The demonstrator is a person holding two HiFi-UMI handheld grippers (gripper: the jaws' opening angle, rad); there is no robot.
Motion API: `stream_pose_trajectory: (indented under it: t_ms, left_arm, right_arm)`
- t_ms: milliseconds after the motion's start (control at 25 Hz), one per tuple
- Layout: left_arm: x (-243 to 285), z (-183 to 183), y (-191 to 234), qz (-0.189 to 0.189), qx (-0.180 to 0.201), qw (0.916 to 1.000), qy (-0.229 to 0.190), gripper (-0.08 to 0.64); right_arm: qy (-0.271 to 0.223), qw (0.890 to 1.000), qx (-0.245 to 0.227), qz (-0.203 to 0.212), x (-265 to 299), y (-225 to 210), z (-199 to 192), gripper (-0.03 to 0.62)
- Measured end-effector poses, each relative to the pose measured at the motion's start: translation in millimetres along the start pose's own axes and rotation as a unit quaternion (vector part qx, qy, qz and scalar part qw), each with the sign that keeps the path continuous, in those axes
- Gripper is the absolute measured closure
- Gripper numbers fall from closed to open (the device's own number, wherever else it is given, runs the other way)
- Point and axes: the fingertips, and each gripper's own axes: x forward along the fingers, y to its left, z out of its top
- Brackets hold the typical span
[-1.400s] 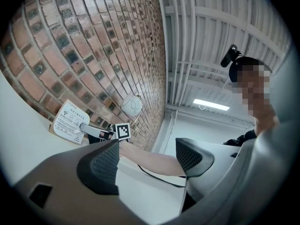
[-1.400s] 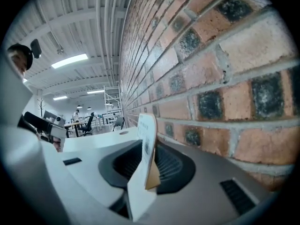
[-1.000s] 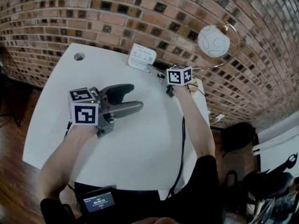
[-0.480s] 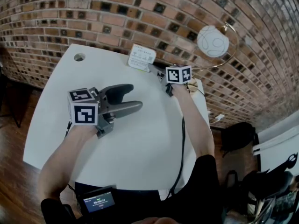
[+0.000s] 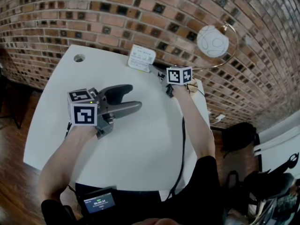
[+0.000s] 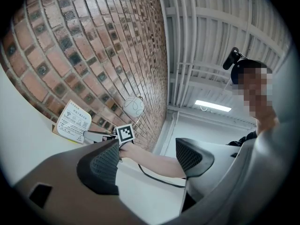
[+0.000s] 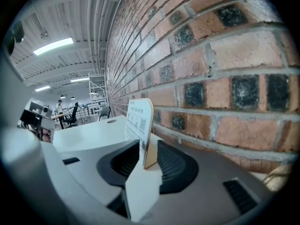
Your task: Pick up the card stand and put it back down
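The card stand [image 5: 142, 57] is a white printed card in a thin wooden base, upright at the table's far edge against the brick wall. It also shows in the left gripper view [image 6: 71, 123]. My right gripper [image 5: 152, 69] reaches it from the right. In the right gripper view the stand [image 7: 139, 121] sits edge-on between the two dark pads, and my right gripper [image 7: 148, 158] is shut on its base. My left gripper [image 5: 133, 97] hovers over the middle of the table. Its jaws stand apart with nothing between them [image 6: 147, 158].
The white table [image 5: 140, 144] has a round cable hole [image 5: 79, 57] at the far left. A white globe lamp [image 5: 213, 40] on a curved arm hangs at the far right. A black cable [image 5: 182, 144] runs along the right arm. A small screen [image 5: 97, 203] sits at the near edge.
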Motion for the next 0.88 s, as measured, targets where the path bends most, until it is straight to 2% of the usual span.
stream_pose_trajectory:
  t_ms: [280, 680, 880]
  left_arm:
    - [-0.1, -1.8, -0.5, -0.003, -0.003, 1.0, 0.003, 0.189]
    - [-3.7, -1.8, 2.7, 0.005, -0.004, 1.0, -0.002, 0.189]
    - [-4.2, 0.1, 3.2, 0.005, -0.005, 1.0, -0.004, 0.189]
  right_arm:
    - [-0.017, 0.999, 0.024, -0.016, -14.9, -4.6, -0.9, 0.443]
    - [0.002, 0.999, 0.001, -0.038, -7.6, -4.3, -5.6, 0.443]
    - [-0.019, 0.999, 0.018, -0.026, -17.3, 4.3, -0.7, 0.443]
